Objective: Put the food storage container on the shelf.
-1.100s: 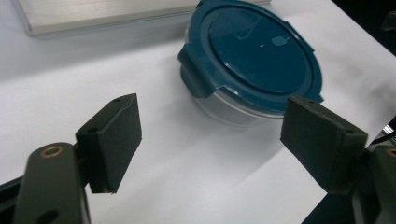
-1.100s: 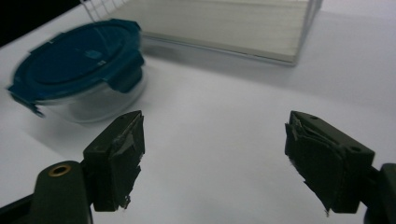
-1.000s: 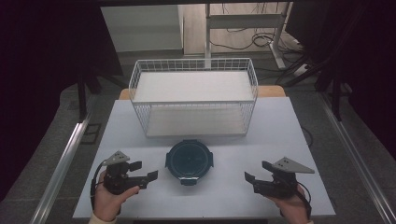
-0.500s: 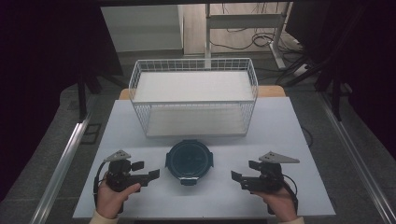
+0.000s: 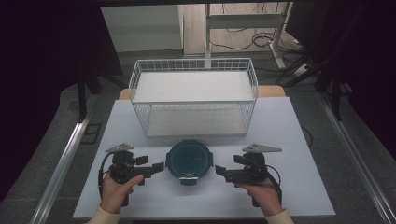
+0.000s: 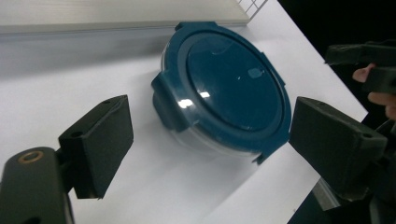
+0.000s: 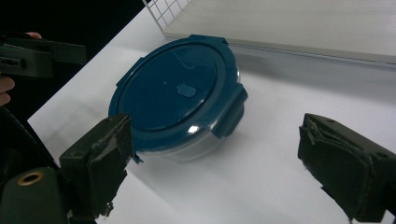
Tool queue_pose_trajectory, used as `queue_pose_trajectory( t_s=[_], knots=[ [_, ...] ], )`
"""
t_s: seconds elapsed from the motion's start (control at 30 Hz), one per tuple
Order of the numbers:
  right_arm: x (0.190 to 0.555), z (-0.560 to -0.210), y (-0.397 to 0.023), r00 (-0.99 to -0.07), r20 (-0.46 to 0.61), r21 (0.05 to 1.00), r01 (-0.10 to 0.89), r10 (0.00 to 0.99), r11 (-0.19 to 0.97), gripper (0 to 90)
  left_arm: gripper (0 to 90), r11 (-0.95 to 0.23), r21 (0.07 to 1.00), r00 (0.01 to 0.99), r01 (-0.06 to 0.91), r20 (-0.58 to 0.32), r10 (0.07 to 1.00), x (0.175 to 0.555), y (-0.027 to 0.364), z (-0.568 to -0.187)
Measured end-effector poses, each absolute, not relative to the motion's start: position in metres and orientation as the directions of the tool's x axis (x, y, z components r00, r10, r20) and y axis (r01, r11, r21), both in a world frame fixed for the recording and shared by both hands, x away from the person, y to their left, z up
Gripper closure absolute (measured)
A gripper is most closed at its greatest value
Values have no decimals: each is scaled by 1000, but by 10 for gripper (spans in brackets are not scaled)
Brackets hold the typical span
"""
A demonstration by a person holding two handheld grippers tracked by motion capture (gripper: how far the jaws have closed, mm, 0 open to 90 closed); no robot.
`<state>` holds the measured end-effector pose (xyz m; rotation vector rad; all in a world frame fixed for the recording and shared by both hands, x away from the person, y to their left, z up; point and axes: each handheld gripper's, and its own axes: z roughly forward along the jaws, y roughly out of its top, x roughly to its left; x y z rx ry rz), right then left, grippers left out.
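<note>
High view puts a round food box [image 5: 190, 162] with a dark blue lid in the middle of the white bench [image 5: 299, 140], just in front of a white wire basket [image 5: 194, 100]; the left tool [image 5: 150, 169] sits just beside the box on one side and the right tool [image 5: 223, 173] just beside it on the other; both have their jaws spread wide and hold nothing, and neither touches the box; my guess is the two tools are about to take the box from both sides; to do that well, each should come in low and level and press on the clear wall under the lid, not on the lid flaps, which could pop open; the lid is smooth, shiny plastic and looks slippery, so a firm, even squeeze seems wise; the clear bowl part is round, so it could slide or turn if one side pushes first; the black jaw pads look soft and a bit worn on the right tool.
</note>
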<state>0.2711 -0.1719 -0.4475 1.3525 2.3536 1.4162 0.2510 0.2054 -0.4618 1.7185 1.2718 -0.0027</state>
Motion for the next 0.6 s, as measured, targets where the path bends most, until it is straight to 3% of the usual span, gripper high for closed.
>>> queue_pose_trajectory(
  t_s=[0.27,0.6],
  knots=[
    [288,-456,-161,-572,428,696,703,700,148,98,129,16,644,437,765,-537,721,271,201,-465],
    [301,-471,-137,-585,437,667,720,684,191,97,137,-10,632,448,775,-538,714,280,194,-475]
  ],
)
